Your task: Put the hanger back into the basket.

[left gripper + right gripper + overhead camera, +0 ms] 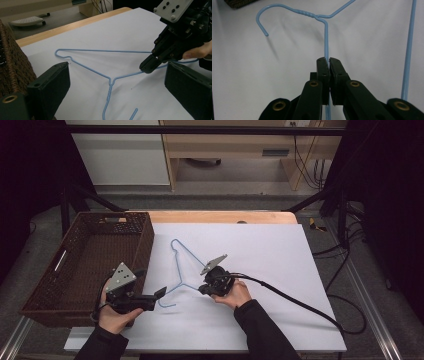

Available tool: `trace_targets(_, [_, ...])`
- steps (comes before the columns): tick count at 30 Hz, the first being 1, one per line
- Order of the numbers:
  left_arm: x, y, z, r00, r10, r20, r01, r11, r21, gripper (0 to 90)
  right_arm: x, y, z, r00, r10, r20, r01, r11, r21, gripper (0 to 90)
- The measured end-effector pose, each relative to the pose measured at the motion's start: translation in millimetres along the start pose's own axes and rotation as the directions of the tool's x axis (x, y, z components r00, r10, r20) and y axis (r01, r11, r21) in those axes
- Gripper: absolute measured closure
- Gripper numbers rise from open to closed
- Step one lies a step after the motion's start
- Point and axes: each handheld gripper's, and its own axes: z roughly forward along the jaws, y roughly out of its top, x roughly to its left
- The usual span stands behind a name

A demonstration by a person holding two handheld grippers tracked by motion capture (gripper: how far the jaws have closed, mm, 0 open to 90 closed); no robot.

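On the white sheet-covered table, toward its left half, lies a thin light-blue wire clothes hanger; it rests flat, its hook end pointing to the near edge and its long straight bar toward the far edge. A dark brown woven rectangular basket stands at the left edge of the table, overhanging it, just beside the hanger.

Right gripper: black two-jaw tool held in the person's right hand, positioned near the middle of the table. Its jaws are clenched on one sloping arm of the hanger, a short way from the twisted neck; the right gripper view shows the wire running between the closed jaw tips.

Left gripper: held in the left hand near the front-left corner, beside the basket wall. Its jaws stand wide apart, grasping nothing, directed at the hanger's neck and hook. The hook appears to lie just ahead of the jaw tips, though contact cannot be confirmed from the high view.

A black cable trails from the right gripper toward the right edge.
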Motion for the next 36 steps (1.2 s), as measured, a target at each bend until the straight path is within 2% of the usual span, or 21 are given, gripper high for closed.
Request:
trace_targets(1, [0.0, 0.0, -0.1, 1.0000, 0.000, 0.000, 0.000, 1.0000, -0.001, 6.1, -0.7, 0.2, -0.9, 0.9999, -0.010, -0.001, 0.010, 1.000, -0.005, 88.1])
trace_targets(9, [0.3, 0.0, -1.4, 1.0000, -0.002, -0.001, 0.002, 1.0000, -0.004, 5.5, -0.9, 2.3, -9.7, 1.0000, 0.007, -0.004, -0.007, 0.999, -0.037, 88.1])
trace_targets(16, [-0.7, 0.5, -1.9, 1.0000, -0.003, 0.002, 0.003, 1.0000, -0.005, 4.5, -4.0, 3.0, -19.7, 0.9995, 0.026, -0.020, -0.027, 0.996, -0.087, 88.1])
trace_targets(29, [-4.0, -4.8, 0.7, 0.9995, -0.021, 0.023, 0.021, 0.9994, 0.027, 2.3, -10.5, 3.4, -37.2, 0.9986, 0.046, -0.028, -0.049, 0.985, -0.167, 88.0])
trace_targets(36, [-10.1, -9.2, 9.9, 0.9991, -0.027, 0.033, 0.025, 0.9983, 0.052, 2.6, -14.1, 0.0, -44.2, 0.9974, 0.064, -0.032, -0.069, 0.979, -0.192, 88.1])
